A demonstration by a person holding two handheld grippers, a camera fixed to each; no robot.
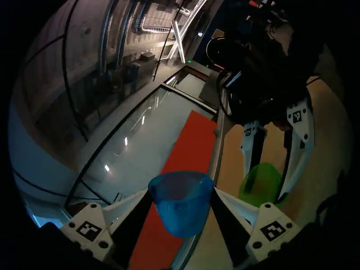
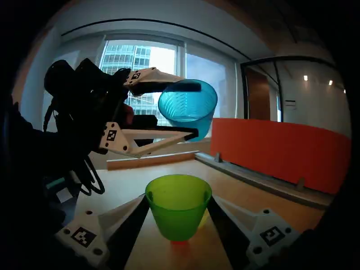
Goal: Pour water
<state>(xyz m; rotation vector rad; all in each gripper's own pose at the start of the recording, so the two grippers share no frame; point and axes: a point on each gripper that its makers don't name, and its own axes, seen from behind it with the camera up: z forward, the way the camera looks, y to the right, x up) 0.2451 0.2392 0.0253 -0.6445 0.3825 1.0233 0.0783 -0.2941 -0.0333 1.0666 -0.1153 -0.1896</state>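
Right gripper view: left tool (image 2: 198, 109) clamps blue cup (image 2: 186, 105); right tool (image 2: 178, 200), green cup (image 2: 178, 213).

In the right gripper view, daylight is coming through a window (image 2: 157, 54) at upper centre, with towers (image 2: 112, 55) showing beyond it. An orange partition (image 2: 279, 148) is running along the right, with a grey rail (image 2: 243, 173) lying at its foot on the wooden table (image 2: 252, 193). Ceiling lights (image 2: 306, 78) are glowing at upper right behind a dark-framed glass wall (image 2: 292, 103). In the left gripper view, ducts (image 1: 112, 40) are running across the upper left, and a glossy grey pane (image 1: 135, 144) is reflecting small lights at centre left.
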